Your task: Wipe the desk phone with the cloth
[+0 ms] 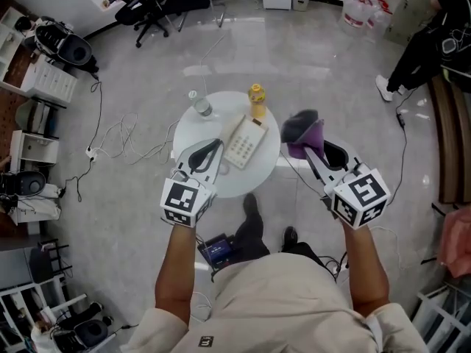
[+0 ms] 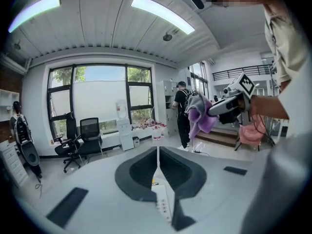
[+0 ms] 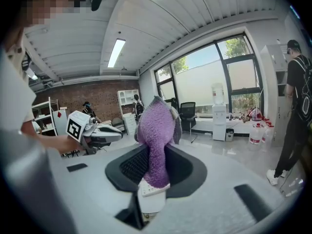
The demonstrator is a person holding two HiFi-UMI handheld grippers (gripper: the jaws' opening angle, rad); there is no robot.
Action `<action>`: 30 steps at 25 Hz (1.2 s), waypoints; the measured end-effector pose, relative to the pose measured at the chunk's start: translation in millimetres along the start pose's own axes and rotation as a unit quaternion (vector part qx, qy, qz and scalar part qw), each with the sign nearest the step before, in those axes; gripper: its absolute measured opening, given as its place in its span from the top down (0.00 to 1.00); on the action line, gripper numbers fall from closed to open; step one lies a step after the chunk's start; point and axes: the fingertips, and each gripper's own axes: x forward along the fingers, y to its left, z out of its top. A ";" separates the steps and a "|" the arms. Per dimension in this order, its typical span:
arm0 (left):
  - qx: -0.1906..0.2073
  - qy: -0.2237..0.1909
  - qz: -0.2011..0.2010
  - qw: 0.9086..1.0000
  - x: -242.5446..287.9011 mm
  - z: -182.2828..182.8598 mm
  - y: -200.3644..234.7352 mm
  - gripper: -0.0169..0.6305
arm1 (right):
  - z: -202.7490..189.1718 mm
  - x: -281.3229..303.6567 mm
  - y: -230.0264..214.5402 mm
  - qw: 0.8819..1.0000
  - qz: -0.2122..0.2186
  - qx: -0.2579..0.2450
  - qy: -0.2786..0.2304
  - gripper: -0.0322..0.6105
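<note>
The cream desk phone [image 1: 246, 140] lies on a small round white table [image 1: 221, 120], handset to its left. My left gripper [image 1: 217, 145] is shut and empty over the table's front left, its tips beside the phone's near left corner. In the left gripper view the shut gripper [image 2: 157, 150] has the phone's keypad [image 2: 163, 204] showing through the gap below. My right gripper [image 1: 309, 149] hangs off the table's right edge, shut on a purple and grey cloth [image 1: 302, 132]. The right gripper view shows the cloth [image 3: 156, 140] bunched upright between the jaws of that gripper [image 3: 153, 155], hiding their tips.
A yellow bottle [image 1: 256, 100] and a clear glass [image 1: 202, 107] stand at the table's far side, behind the phone. Cables [image 1: 121, 134] trail on the floor to the left. Office chairs [image 1: 151, 6] stand farther back. A person in black [image 1: 427, 39] stands at the far right.
</note>
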 end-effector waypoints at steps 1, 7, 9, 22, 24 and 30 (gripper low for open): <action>0.000 0.005 0.000 1.000 4.5 -4.4 3.8 0.95 | -0.8 4.4 -1.3 1.000 -0.001 0.002 0.002 0.83; -0.005 0.036 -0.002 0.999 34.3 -37.9 25.1 0.95 | -11.8 32.9 -11.7 1.000 -0.004 0.009 0.017 0.83; -0.008 0.046 -0.005 0.999 43.2 -50.9 30.4 0.95 | -17.3 41.9 -14.0 1.000 -0.005 0.011 0.022 0.83; -0.016 0.116 -0.023 0.993 102.1 -146.0 60.4 0.95 | -56.1 90.5 -33.2 0.998 -0.014 0.032 0.055 0.83; -0.021 0.132 -0.026 0.991 107.7 -155.4 59.9 0.95 | -60.0 93.6 -34.5 0.998 -0.015 0.034 0.059 0.83; -0.021 0.154 -0.027 0.987 128.8 -193.2 70.0 0.95 | -72.5 106.2 -39.3 0.996 -0.018 0.041 0.072 0.83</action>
